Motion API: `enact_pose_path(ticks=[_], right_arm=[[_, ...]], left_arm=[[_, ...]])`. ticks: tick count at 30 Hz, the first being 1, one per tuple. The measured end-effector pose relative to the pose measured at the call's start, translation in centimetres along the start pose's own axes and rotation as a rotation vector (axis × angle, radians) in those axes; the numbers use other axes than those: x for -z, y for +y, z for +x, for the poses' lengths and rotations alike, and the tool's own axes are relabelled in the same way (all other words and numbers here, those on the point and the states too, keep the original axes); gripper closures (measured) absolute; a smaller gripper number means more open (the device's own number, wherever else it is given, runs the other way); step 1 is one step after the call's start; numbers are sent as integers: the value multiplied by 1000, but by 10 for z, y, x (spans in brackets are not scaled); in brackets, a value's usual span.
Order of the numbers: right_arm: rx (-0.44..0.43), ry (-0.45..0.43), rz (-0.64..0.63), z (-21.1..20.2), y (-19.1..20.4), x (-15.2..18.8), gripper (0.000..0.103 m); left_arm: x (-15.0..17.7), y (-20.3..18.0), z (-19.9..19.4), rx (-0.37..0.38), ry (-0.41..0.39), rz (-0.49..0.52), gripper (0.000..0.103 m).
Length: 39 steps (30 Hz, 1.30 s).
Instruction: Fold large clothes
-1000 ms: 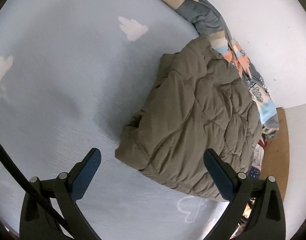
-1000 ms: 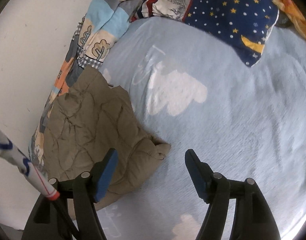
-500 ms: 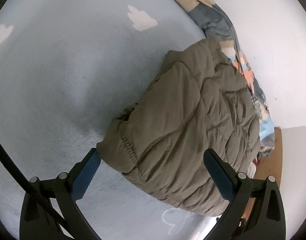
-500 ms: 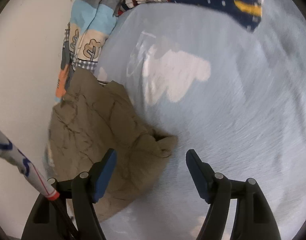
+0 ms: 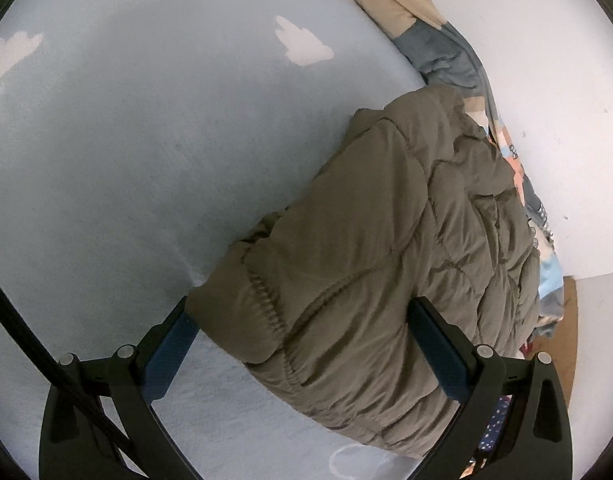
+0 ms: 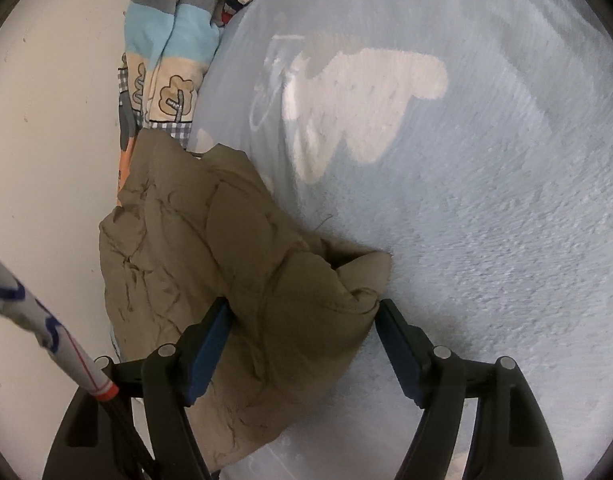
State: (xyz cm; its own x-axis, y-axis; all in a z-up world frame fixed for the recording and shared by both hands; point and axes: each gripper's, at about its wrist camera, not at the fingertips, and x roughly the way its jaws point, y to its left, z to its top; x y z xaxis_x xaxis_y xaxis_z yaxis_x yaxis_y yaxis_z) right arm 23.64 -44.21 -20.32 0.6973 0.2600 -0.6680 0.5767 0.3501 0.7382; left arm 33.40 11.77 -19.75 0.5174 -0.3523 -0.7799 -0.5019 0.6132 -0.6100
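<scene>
- Olive quilted fabric fills the left wrist view: one padded jacket (image 5: 386, 248), folded into a thick bundle, lies on the pale blue bed (image 5: 146, 140) from centre toward 4 o'clock, against a patchwork blanket (image 5: 446, 40) along the wall.
- One left tool (image 5: 302, 334) has its two fingers spread wide, straddling the bundle's near corner, likely set to close on the folded layers together.
- Right wrist view: the same jacket (image 6: 226, 280) sits at 7 o'clock, its corner between the parted fingers of the one right tool (image 6: 304, 330), nothing pinched yet.
- One white cloud print (image 6: 366, 100) shows at 12 o'clock; the blanket (image 6: 166, 60) is bunched at 11.
</scene>
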Motion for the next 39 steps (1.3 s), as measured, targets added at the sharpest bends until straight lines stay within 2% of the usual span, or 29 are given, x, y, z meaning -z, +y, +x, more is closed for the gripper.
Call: enact_pose_path(ticks=[9, 11, 12, 14, 15, 17, 26, 30, 36, 39], right_arm=[[0, -8, 10, 13, -4, 0, 21], [-4, -10, 0, 17, -4, 0, 21], [-12, -16, -9, 18, -2, -1, 26], [-2, -31, -42, 14, 5, 0, 46], [11, -38, -77, 12, 12, 1, 51], [54, -59, -165, 8, 27, 4, 62], [242, -163, -553, -9, 86, 34, 70], [283, -199, -675, -19, 101, 49, 72], [347, -254, -834, -35, 120, 76, 74], [349, -270, -867, -45, 125, 85, 74]], left_arm=[[0, 2, 10, 56, -10, -34, 0], [0, -1, 11, 62, -25, -12, 1], [1, -6, 10, 50, -40, 22, 4], [2, -16, 7, 22, -60, 90, 16], [3, -22, 5, 3, -70, 125, 20], [4, -33, 1, -28, -95, 196, 33], [17, -74, -13, -171, -203, 453, 49], [25, -93, -32, -213, -265, 551, 51], [25, -103, -50, -227, -287, 596, 53], [32, -103, -66, -216, -291, 616, 53]])
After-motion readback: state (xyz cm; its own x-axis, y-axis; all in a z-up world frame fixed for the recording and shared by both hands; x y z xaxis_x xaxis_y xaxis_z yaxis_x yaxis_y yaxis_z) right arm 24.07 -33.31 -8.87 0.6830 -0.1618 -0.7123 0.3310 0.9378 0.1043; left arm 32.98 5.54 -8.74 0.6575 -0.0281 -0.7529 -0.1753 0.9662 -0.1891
